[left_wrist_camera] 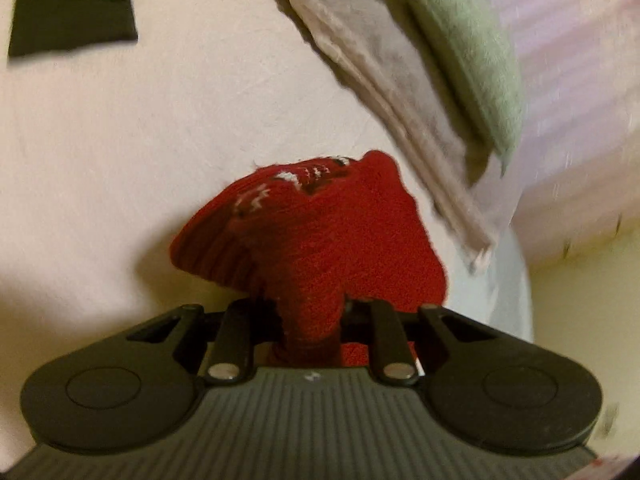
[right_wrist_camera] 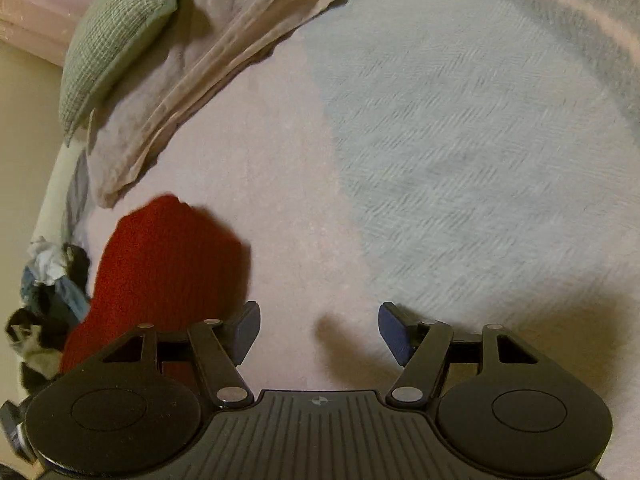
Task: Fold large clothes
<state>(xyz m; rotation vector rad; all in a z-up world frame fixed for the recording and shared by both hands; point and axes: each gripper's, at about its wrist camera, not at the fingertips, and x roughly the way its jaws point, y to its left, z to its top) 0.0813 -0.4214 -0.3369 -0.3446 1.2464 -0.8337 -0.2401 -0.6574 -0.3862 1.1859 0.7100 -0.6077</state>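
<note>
A red knitted garment [left_wrist_camera: 316,232] with a white pattern hangs bunched over the pale pink sheet, and my left gripper [left_wrist_camera: 310,320] is shut on a pinched fold of it. Its fingertips are buried in the knit. In the right wrist view the same red garment [right_wrist_camera: 168,264] shows at the lower left, partly behind the left finger [right_wrist_camera: 244,332]. My right gripper [right_wrist_camera: 320,332] stands open above bare sheet with nothing between its blue pads.
A beige folded cloth [left_wrist_camera: 384,92] and a green towel [left_wrist_camera: 468,52] lie piled beyond the red garment. A dark cloth with a teal piece [left_wrist_camera: 72,12] lies at the far left. A pale blue blanket [right_wrist_camera: 460,140] covers the right. Crumpled clothes [right_wrist_camera: 48,300] sit by the bed edge.
</note>
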